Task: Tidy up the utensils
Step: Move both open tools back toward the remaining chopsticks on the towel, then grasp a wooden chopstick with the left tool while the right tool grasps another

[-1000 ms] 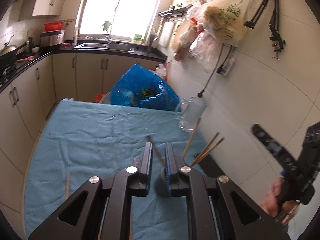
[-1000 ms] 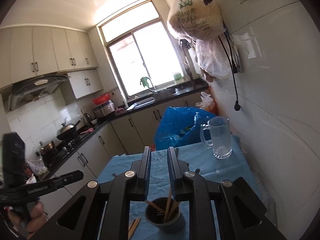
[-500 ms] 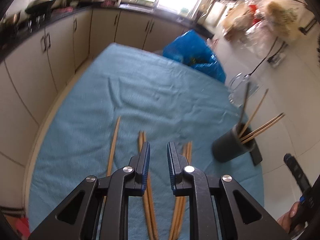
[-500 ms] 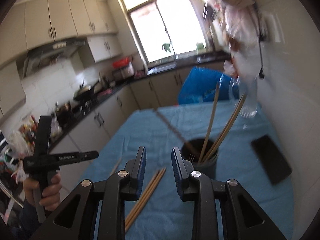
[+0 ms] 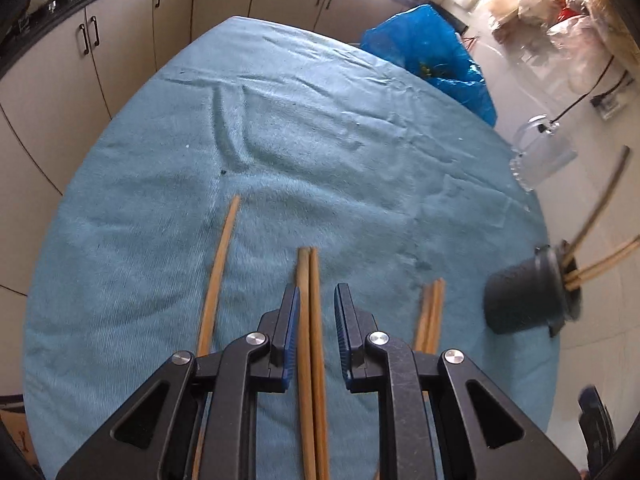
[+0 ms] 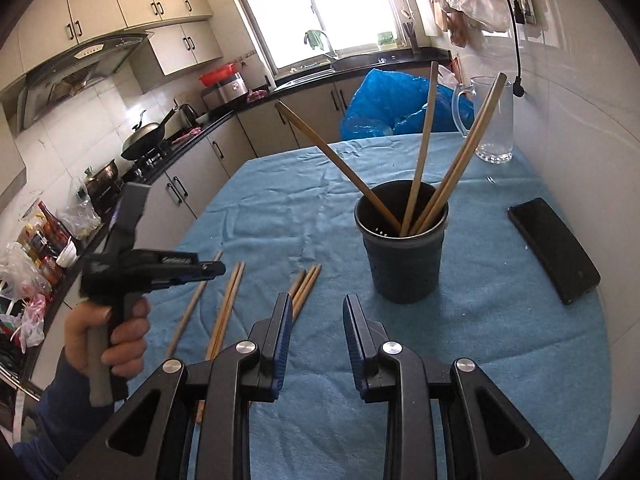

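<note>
Step in hand: picking loose chopsticks off the cloth [image 5: 320,152] to drop in the cup [image 6: 402,248].

Left gripper [image 5: 316,300], lower centre of the left view, is spread apart and straddles a chopstick pair [image 5: 310,320]; nothing gripped yet. A single stick [image 5: 218,272] lies left of it, another pair [image 5: 430,312] right of it, the cup at the right edge.

Right gripper [image 6: 316,316] is parted and empty, low centre of the right view, with the cup just above and right, four sticks already leaning inside. A phone [image 6: 554,248] lies at right, a glass mug [image 6: 490,120] at upper right.

Next: likely lower the left gripper, close on the pair, lift, tip the sticks upright over the cup rim.
</note>
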Tool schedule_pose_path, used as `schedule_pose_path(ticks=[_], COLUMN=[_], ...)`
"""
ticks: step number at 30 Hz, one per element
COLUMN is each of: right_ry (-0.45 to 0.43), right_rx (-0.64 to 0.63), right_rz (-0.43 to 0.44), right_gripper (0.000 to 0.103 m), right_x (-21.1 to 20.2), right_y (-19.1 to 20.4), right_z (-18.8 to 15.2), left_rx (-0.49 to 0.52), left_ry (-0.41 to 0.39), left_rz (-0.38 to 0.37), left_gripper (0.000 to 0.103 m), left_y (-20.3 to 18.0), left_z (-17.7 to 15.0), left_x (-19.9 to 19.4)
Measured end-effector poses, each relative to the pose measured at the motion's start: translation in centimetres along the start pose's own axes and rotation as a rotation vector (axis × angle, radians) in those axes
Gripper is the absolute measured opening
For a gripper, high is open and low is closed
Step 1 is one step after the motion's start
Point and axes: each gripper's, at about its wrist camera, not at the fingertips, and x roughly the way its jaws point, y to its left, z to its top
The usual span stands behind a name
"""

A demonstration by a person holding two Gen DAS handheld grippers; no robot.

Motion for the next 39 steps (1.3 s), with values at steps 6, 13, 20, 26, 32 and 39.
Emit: schedule_pose_path(ticks=[6,13,20,26,32,39], right_ry=[0.010,0.024,0.094,0.202,0.252,0.308], right_rx=[-0.003,-0.019,-0.032,-0.018,-0.001,-0.005], right_rz=[-0.002,0.001,0.046,0.054,0.011,-0.044], right_gripper=[0.028,0.028,0.028,0.028,0.028,0.027], right_x=[0.4,1.0,3.8,8.8,12.2,16.0], right_y=[0.2,0.9,2.5,4.3,4.5,5.1], right_z=[-0.3,-0.3,0.5,1.5,2.3,2.9], left_rx=[0.007,0.011,0.001,-0.027,-0.024,-0.023], left_ry=[0.026,0.030,0.032,0.035,0.008,0.007], left_rz=[0.037,0.083,0.042,-0.039,-0.052,-0.038], left_gripper=[0.016,0.008,0.007,0.007,0.007,0.007], left_y=[-0.6,-0.3,1.9,3.5,4.5,4.9], left_z=[1.2,0.9,-1.9,-2.6,-2.9,-3.6], left_x=[2.0,3.2,1.3,0.3,-1.2,-1.5])
